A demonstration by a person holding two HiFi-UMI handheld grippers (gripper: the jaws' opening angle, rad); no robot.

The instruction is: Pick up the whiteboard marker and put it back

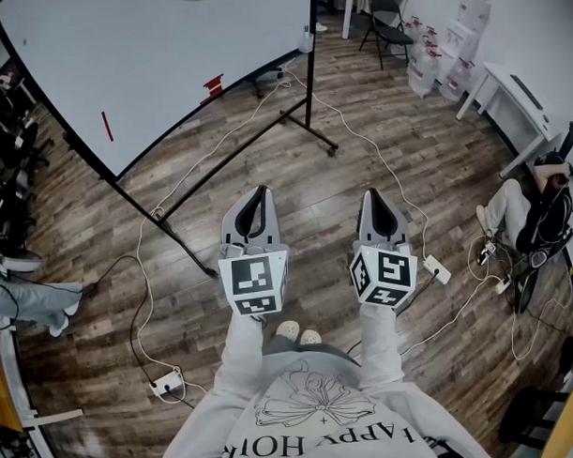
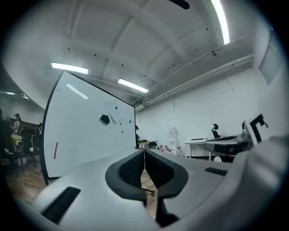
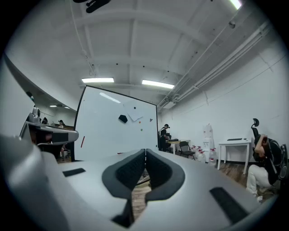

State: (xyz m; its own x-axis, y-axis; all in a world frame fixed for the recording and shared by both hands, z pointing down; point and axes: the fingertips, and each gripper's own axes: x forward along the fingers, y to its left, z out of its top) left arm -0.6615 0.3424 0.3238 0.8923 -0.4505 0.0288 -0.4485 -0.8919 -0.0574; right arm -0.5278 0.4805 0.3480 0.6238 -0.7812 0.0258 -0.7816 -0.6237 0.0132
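Observation:
A red whiteboard marker (image 1: 107,126) sticks upright on the big white whiteboard (image 1: 159,59) at the back left; it also shows in the left gripper view as the marker (image 2: 56,150) and in the right gripper view as the marker (image 3: 82,142). A second small red item (image 1: 213,85) sits low on the board. My left gripper (image 1: 259,190) and right gripper (image 1: 378,193) are held side by side, level, well short of the board. Both are shut with nothing between the jaws, as seen at the left gripper (image 2: 144,154) and the right gripper (image 3: 145,154).
The board's black stand legs (image 1: 311,129) reach across the wooden floor. White cables (image 1: 142,266) and power strips (image 1: 166,383) lie about. A person sits on the floor at the right (image 1: 535,215) beside a white table (image 1: 512,98). Water jugs (image 1: 440,58) stand at the back.

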